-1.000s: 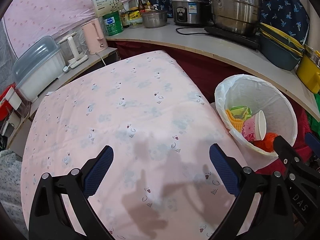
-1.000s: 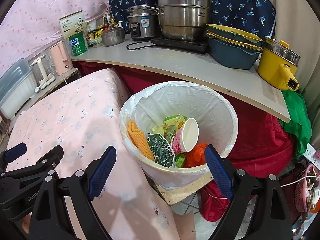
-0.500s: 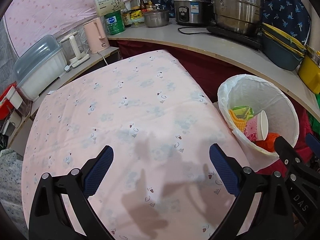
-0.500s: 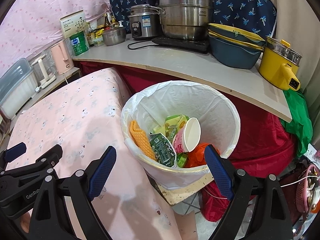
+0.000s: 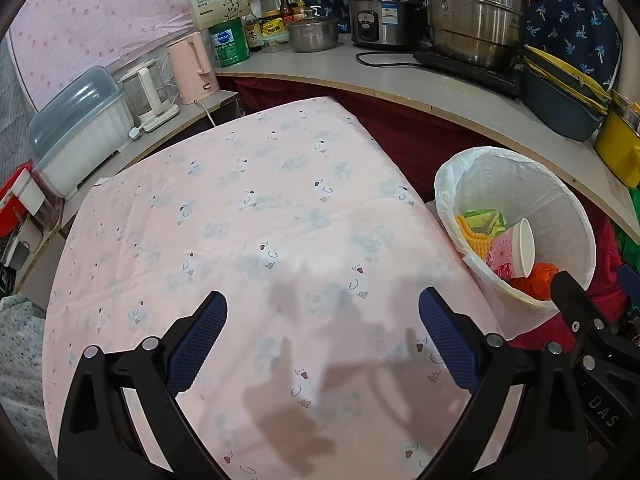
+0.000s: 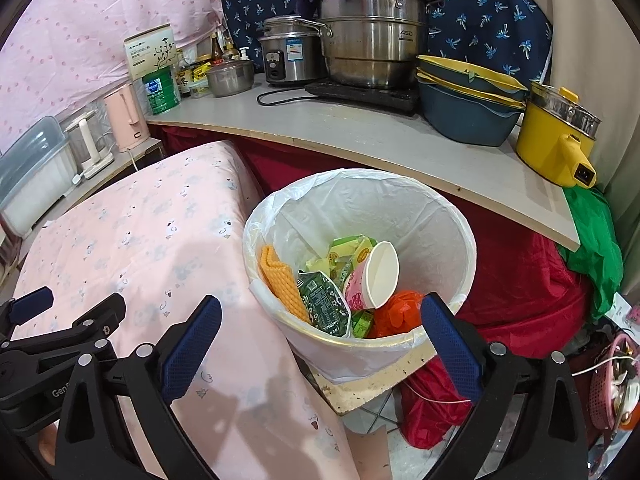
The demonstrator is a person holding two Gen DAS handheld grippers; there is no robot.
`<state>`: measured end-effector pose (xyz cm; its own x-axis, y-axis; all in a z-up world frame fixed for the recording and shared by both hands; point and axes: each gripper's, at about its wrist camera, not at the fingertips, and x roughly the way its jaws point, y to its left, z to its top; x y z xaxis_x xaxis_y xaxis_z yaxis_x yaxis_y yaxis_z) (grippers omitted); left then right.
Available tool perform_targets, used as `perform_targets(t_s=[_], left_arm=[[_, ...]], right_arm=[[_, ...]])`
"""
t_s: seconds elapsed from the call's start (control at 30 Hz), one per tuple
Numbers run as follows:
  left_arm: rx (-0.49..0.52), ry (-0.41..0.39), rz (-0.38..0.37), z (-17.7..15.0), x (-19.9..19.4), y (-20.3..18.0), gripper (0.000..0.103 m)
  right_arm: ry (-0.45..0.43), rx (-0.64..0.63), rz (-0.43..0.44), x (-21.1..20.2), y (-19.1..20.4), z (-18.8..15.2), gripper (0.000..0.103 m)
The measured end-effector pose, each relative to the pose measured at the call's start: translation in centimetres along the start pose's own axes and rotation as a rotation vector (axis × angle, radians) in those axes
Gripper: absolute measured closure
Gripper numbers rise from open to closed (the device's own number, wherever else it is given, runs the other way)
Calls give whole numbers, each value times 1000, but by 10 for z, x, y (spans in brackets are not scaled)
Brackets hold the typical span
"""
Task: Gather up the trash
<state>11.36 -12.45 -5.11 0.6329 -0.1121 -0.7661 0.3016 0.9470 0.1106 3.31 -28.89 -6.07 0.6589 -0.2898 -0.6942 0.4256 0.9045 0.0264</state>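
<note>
The pink-clothed tabletop point(image 5: 256, 216) shows no litter in either view. Beside its right edge stands the bin point(image 6: 360, 196), lined white, already holding the trash: a cloth point(image 6: 280, 280), a green packet point(image 6: 324, 310), a cup point(image 6: 374, 276), an orange bag point(image 6: 400, 312). Left tongs point(image 5: 322, 340) hang spread over the cloth, right tongs point(image 6: 320, 336) spread by the bin's near rim, both empty. Collecting looks finished; next would be checking for stray pieces.

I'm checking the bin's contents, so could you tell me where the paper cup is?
In the right wrist view the paper cup lies on its side inside the lined trash bin, between the green carton and the orange bag.
</note>
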Motion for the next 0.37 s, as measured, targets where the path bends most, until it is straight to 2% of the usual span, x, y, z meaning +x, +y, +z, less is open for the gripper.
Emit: perform_targets(t_s=[0.37], left_arm=[[-6,5,6,0,1,3,11]], right_arm=[[1,-3,2,0,1,-1,7]])
